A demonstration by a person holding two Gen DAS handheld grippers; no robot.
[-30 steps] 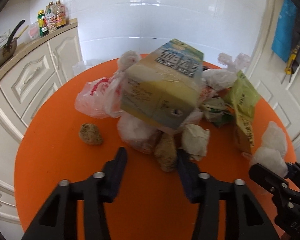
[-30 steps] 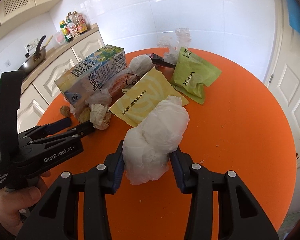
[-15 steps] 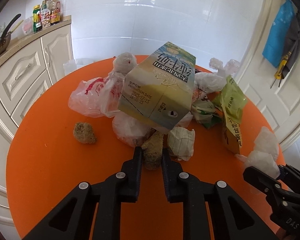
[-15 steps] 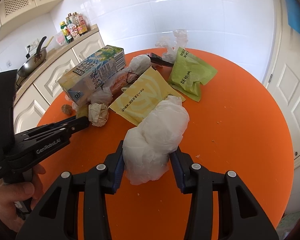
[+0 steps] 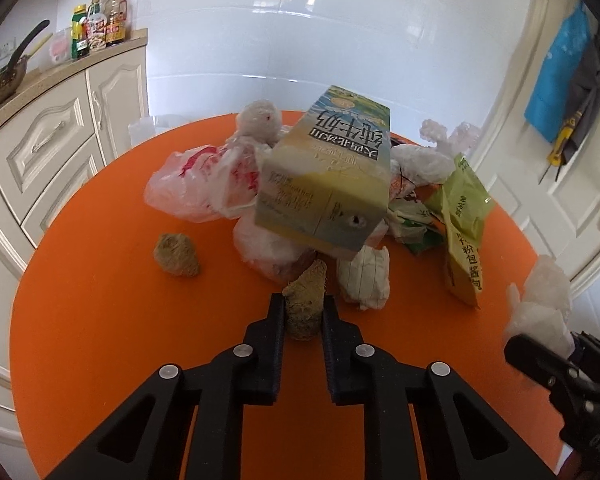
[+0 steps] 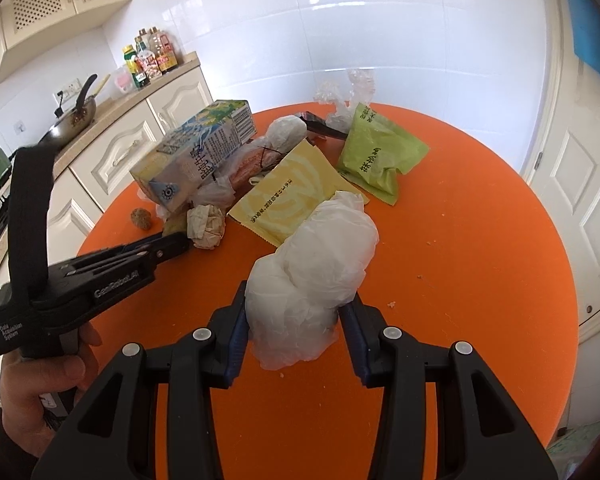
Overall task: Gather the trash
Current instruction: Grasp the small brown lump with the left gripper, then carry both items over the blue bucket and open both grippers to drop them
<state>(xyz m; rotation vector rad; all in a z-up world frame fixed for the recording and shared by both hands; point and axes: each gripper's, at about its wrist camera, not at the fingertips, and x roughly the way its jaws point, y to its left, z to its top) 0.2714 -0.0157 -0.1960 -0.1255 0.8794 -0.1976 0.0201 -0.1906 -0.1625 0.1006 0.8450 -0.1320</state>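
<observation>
The brown crumbly lump (image 5: 305, 307) lies on the orange table (image 5: 100, 340) at the near foot of the trash heap, its far tip just under the tilted milk carton (image 5: 332, 184). The left gripper (image 5: 303, 312) is clenched on it: both pads press the lump's flanks. A second ago these jaws stood wide with the lump ahead of them; they have since closed, so the grasp is newly made and, in my judgement, the piece is ready to lift away. The carton overhangs closely and may shift when the lump comes out.

The right gripper (image 6: 296, 320) holds a white plastic bag bundle (image 6: 312, 268) between its pads, unchanged over the same second. A second brown lump (image 5: 176, 256) sits apart to the left. The crumpled paper (image 5: 364, 276), green pouch (image 6: 380, 156), yellow pouch (image 6: 292, 196) and red-printed bag (image 5: 204, 184) remain uncollected.
</observation>
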